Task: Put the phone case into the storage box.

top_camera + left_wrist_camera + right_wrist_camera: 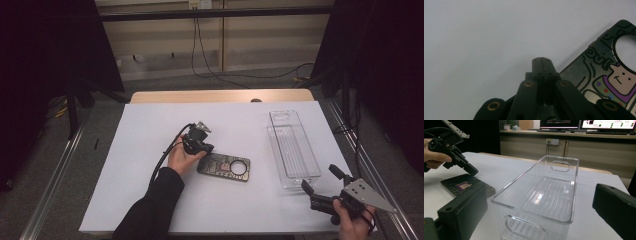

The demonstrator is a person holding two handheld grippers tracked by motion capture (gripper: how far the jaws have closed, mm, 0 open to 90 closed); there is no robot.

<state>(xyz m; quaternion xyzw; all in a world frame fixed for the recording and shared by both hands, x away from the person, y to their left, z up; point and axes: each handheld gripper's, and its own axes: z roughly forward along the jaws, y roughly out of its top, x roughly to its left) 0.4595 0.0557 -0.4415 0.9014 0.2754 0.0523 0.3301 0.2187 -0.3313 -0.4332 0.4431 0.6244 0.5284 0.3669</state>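
High view: left gripper point(204, 148) fingers closed over phone case point(224, 167), right gripper point(322, 185) fingers wide beside clear bin point(293, 148)

I see a dark phone case point(224, 167) with a purple-and-cream cartoon print, a clear ribbed bin point(292, 148) – both on white table cover point(150, 130).

One phone case point(224, 167) mid-table, one clear plastic bin point(292, 148) along the table's point(150, 130) right edge, two handheld grippers, left gripper point(204, 148) and right gripper point(320, 183), two monitors point(586, 123) behind
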